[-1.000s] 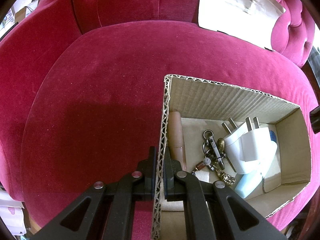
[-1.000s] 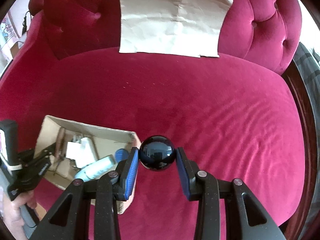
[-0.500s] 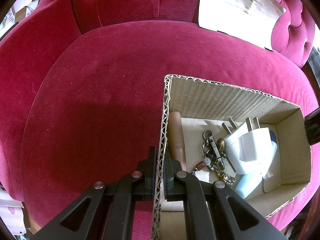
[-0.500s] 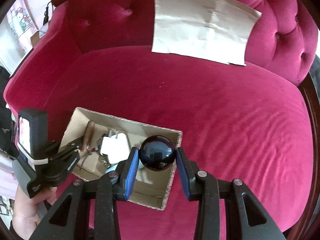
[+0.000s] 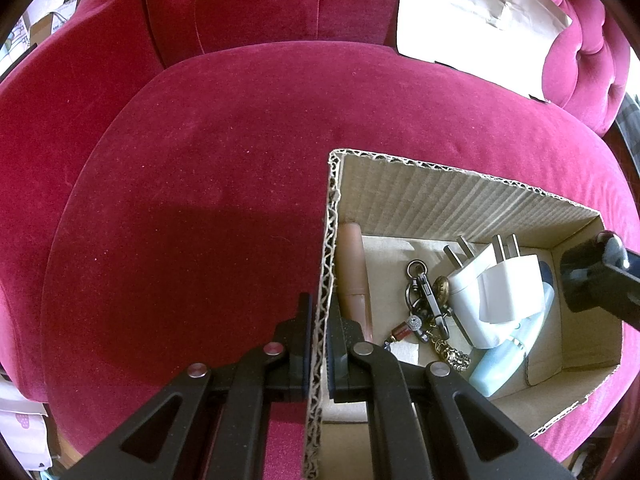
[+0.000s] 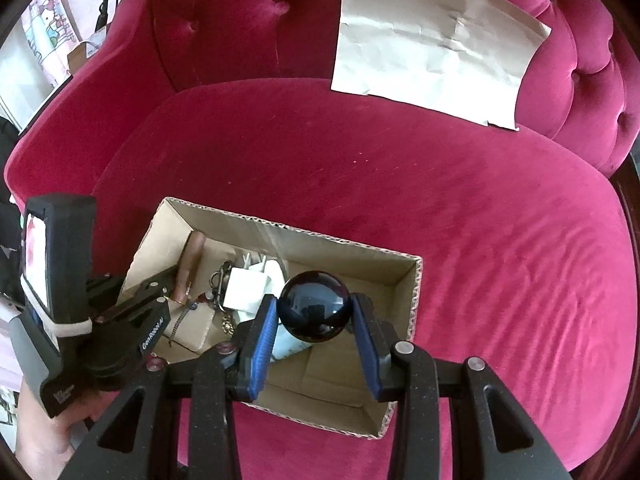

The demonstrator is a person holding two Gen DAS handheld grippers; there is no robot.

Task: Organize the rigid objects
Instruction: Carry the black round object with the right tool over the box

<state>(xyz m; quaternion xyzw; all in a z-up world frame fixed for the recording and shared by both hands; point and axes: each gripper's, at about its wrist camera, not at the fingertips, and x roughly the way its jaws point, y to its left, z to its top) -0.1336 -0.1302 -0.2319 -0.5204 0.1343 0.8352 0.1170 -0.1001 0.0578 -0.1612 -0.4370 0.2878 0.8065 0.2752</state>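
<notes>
An open cardboard box (image 5: 452,196) (image 6: 414,300) sits on the red velvet seat. My left gripper (image 5: 319,316) (image 6: 160,294) is shut on the box's left wall, one finger inside and one outside. My right gripper (image 6: 315,308) is shut on a glossy black ball (image 6: 314,306), held above the box's right half; its tip shows at the right edge of the left wrist view (image 5: 596,280). Inside lie white plugs (image 5: 496,292) (image 6: 250,284), a key bunch (image 5: 424,300), a brown tube (image 5: 352,268) (image 6: 190,264) and a pale blue bottle (image 5: 508,356).
A crumpled sheet of pale paper (image 6: 436,48) (image 5: 480,12) leans against the tufted backrest. The seat cushion (image 6: 500,220) stretches wide to the right of the box. A hand (image 6: 44,432) grips the left tool's handle at lower left.
My right gripper has carried the black ball leftward from beside the box to above its interior. The left gripper has stayed clamped on the box wall.
</notes>
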